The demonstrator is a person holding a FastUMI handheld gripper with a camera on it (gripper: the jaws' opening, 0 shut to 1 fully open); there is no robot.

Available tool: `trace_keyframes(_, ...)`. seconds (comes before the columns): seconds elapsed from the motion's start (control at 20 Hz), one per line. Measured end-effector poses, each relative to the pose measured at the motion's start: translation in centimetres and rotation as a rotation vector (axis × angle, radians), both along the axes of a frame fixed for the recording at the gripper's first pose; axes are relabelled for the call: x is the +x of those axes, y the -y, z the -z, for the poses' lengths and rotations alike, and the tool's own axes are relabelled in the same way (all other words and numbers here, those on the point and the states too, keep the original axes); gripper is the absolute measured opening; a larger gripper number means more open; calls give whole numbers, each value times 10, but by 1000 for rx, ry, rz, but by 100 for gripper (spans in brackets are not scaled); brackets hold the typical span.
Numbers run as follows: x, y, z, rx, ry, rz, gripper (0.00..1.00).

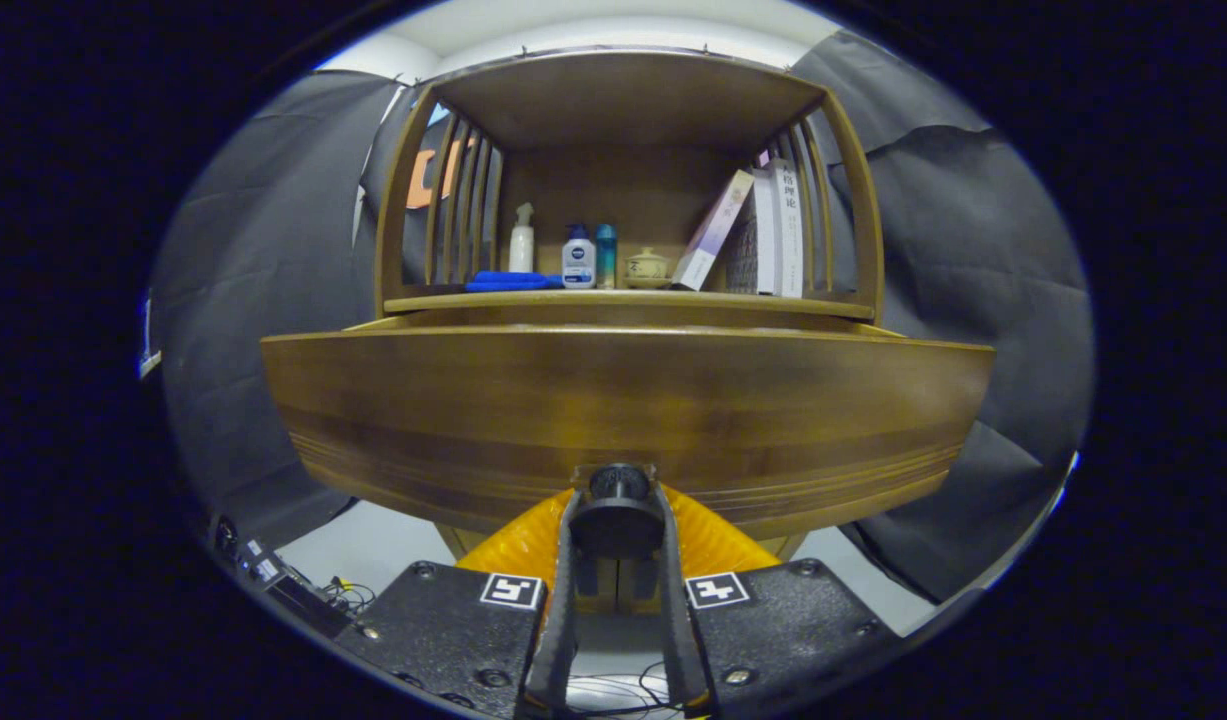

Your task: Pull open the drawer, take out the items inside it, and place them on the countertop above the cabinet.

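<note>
On the brown wooden shelf (628, 300) above sit a white spray bottle (521, 240), a white lotion bottle (578, 258), a teal can (606, 256), a small cream pot (647, 266), a blue cloth (508, 282) and leaning books (763, 235). The wide brown wooden drawer (623, 410) sticks out, hiding its inside. The gripper (620, 520) points straight at it, its 2 fingers clamped on the round black knob (619, 483).

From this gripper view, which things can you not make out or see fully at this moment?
- Inside of the drawer: hidden behind its own tall front panel, so its items cannot be seen.
- Drawer knob: the hand-held gripper is closed on it, and its fingers cover the knob's sides.
- Cabinet base: cut off below the drawer front and behind the gripper.
- Labels on the bottles and books: too small to read.
</note>
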State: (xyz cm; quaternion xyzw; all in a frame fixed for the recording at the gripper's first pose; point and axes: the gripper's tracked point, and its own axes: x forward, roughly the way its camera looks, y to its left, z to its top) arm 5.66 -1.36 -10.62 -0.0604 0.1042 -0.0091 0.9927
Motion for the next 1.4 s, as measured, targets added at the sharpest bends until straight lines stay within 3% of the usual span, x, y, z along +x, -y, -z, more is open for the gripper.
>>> trace_keyframes(0.75,-35,-3,7,31,-58,-17,39)
trace_keyframes(0.95,-48,12,-1,18,-78,-7,70)
trace_keyframes(1.1,-59,20,-21,82,-67,-9,93)
trace_keyframes(1.2,-63,29,-44,116,-36,14,100)
trace_keyframes(1.4,-61,44,-92,77,43,25,98)
